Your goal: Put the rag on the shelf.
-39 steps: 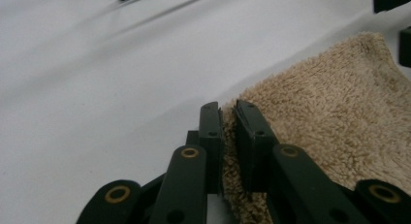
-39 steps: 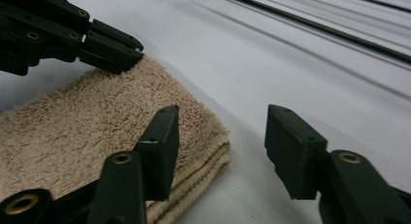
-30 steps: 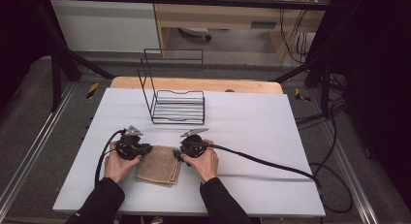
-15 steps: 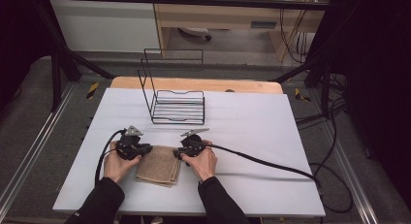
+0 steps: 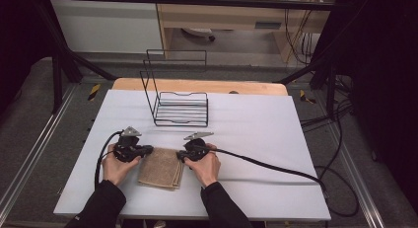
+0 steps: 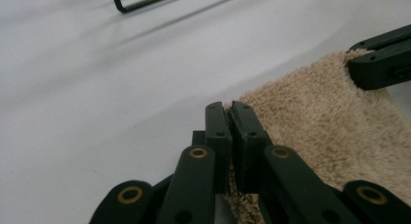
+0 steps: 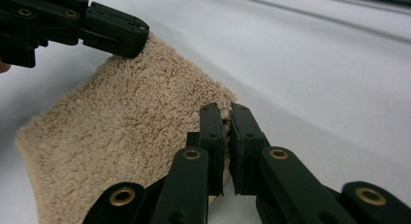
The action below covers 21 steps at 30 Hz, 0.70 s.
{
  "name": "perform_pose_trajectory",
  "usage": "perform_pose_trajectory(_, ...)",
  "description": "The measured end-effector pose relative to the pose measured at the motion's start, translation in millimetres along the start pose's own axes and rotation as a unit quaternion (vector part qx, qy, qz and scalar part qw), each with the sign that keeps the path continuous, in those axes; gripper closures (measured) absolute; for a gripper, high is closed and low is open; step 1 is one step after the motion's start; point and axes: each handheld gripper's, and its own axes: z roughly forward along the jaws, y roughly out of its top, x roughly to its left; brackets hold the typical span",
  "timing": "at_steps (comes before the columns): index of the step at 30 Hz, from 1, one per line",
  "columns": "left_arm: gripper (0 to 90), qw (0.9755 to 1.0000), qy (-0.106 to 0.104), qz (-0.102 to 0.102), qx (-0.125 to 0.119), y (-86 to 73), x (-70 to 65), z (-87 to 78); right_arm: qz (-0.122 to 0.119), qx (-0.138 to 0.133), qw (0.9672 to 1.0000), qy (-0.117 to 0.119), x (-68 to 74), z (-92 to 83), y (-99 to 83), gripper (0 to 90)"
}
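From the high view, a folded tan towel [image 5: 160, 168] lies flat on the white table [image 5: 256, 134], near the person's edge, between the two hands. The left hand-held gripper [image 5: 146, 150] pinches its far left corner, the right hand-held gripper [image 5: 180, 156] its far right corner. An empty wire rack [image 5: 180, 107] stands farther back.

In the left gripper view, the jaws have just closed and clamp the towel's [image 6: 315, 132] corner.

In the right gripper view, the jaws have likewise just closed on the towel's [image 7: 126, 127] edge; the cloth stretches leftward to the other gripper [image 7: 116, 37].
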Motion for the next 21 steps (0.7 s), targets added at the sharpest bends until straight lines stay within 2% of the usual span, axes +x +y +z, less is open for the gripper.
perform_pose_trajectory(7, 86.3, 0.9996, -0.005, -0.002, -0.027, 1.1, -1.6, -15.7, -0.006, -0.033, 0.9993, 0.016, 7.6, -15.2, 4.4, 85.4)
perform_pose_trajectory(21, 86.5, 0.9974, -0.006, 0.013, -0.071, 7.7, -12.8, -44.8, -0.023, -0.077, 0.9963, 0.031, 18.3, -39.2, 9.4, 85.4)
